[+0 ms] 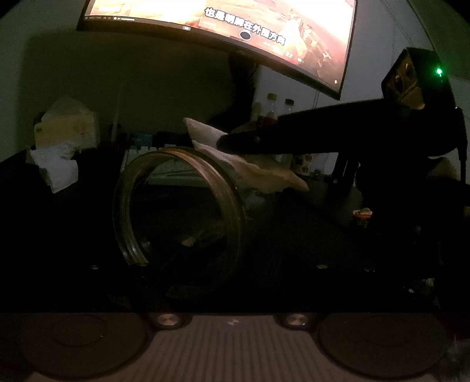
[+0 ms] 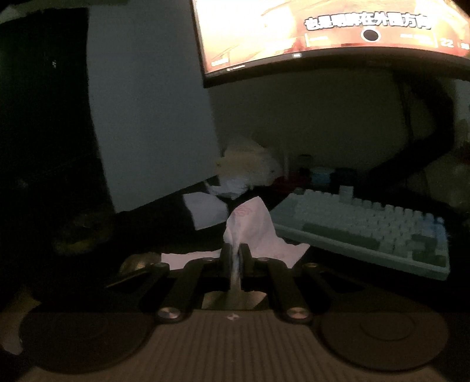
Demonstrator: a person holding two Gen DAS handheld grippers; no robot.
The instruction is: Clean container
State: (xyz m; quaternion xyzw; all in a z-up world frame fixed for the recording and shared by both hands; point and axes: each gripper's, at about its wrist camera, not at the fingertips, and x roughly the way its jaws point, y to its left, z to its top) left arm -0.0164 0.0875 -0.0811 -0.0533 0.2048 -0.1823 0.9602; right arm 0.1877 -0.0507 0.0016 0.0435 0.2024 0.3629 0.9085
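A clear glass jar (image 1: 179,205) lies tilted with its wide threaded mouth toward the left wrist camera, held between my left gripper's dark fingers, which are hard to make out in the dim light. My right gripper (image 1: 226,142) reaches in from the right, just above the jar's rim, shut on a white tissue (image 1: 235,155). In the right wrist view the right gripper (image 2: 235,249) pinches the same tissue (image 2: 252,229), which sticks up and spreads out past the fingertips.
A curved monitor (image 1: 235,26) glows above a dark desk. A tissue pack (image 1: 67,123) and crumpled tissues (image 1: 55,167) sit at the left. A pale keyboard (image 2: 367,229) lies to the right. Bottles (image 1: 273,108) stand behind.
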